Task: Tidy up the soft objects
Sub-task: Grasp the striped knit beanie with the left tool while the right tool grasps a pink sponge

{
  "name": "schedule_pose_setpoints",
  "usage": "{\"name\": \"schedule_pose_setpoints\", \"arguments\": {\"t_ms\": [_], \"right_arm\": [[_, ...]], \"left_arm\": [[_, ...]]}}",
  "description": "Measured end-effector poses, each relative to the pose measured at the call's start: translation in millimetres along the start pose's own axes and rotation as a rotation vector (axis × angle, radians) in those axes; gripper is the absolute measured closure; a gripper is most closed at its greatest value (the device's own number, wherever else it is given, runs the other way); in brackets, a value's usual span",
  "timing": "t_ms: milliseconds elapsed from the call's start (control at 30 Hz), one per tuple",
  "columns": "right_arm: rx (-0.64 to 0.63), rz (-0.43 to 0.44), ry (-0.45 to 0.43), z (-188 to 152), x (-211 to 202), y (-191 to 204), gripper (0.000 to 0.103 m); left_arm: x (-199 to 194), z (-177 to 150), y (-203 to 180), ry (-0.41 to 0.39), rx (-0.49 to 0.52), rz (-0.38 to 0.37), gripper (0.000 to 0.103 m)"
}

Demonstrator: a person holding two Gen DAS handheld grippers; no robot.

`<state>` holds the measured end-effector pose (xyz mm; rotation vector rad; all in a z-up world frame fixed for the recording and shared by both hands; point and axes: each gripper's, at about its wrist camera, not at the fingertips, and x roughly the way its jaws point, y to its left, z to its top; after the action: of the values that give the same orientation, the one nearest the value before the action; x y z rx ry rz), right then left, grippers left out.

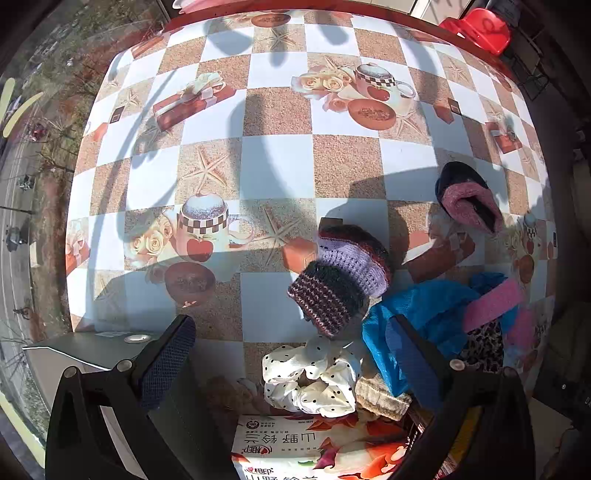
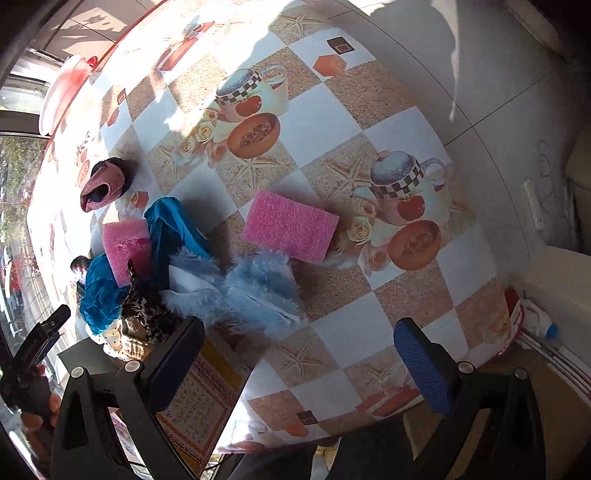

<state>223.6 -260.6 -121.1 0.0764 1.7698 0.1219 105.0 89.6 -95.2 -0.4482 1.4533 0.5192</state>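
Observation:
My left gripper (image 1: 291, 369) is open and empty, just above a white polka-dot scrunchie (image 1: 314, 380). Beyond it lie a purple and striped knit piece (image 1: 343, 277), a blue cloth (image 1: 417, 321) with a pink sponge (image 1: 495, 302) on it, and a dark and pink knit sock (image 1: 469, 199). My right gripper (image 2: 299, 354) is open and empty above the table. Ahead of it lie a pale blue fluffy cloth (image 2: 251, 288), a pink sponge (image 2: 291, 225), the blue cloth (image 2: 166, 229), a second pink sponge (image 2: 125, 247), a leopard-print piece (image 2: 144, 310) and the sock (image 2: 105, 184).
The checkered tablecloth (image 1: 280, 155) covers the table. A tissue pack with printed characters (image 1: 295, 446) and a woven item (image 1: 380, 398) lie near the left gripper. A grey box (image 1: 81, 354) sits at the left. A red chair (image 1: 480, 29) stands behind. A patterned box (image 2: 207, 406) is under the right gripper.

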Motion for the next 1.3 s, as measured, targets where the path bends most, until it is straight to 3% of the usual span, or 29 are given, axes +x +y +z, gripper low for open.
{"name": "schedule_pose_setpoints", "arguments": {"t_ms": [367, 600, 767, 867, 933, 1000, 1300], "right_arm": [[0.262, 0.107, -0.003, 39.6, 45.2, -14.6, 0.000], [0.276, 0.062, 0.001, 56.2, 71.9, -6.6, 0.000], [0.225, 0.017, 0.025, 57.5, 84.2, 4.5, 0.001], [0.174, -0.042, 0.015, 56.2, 82.8, 11.7, 0.019], [0.130, -0.059, -0.008, 53.0, 77.8, 18.3, 0.031], [0.119, -0.019, -0.010, 51.2, 74.9, 18.2, 0.032], [0.062, -0.020, -0.082, 48.1, 36.1, 7.7, 0.032]], "left_arm": [[38.2, 29.3, -9.4, 0.012, 0.013, -0.071, 0.000], [66.5, 35.2, -17.5, 0.071, 0.034, -0.065, 0.001], [76.2, 40.2, -24.6, 0.101, 0.036, -0.076, 0.012], [79.0, 49.5, -34.3, 0.097, 0.048, -0.152, 0.040], [76.0, 46.3, -44.2, 0.078, 0.068, -0.136, 0.053], [67.8, 45.8, -48.5, 0.041, 0.087, -0.104, 0.061], [25.9, 47.6, -68.0, -0.096, 0.121, -0.050, 0.062]]}}
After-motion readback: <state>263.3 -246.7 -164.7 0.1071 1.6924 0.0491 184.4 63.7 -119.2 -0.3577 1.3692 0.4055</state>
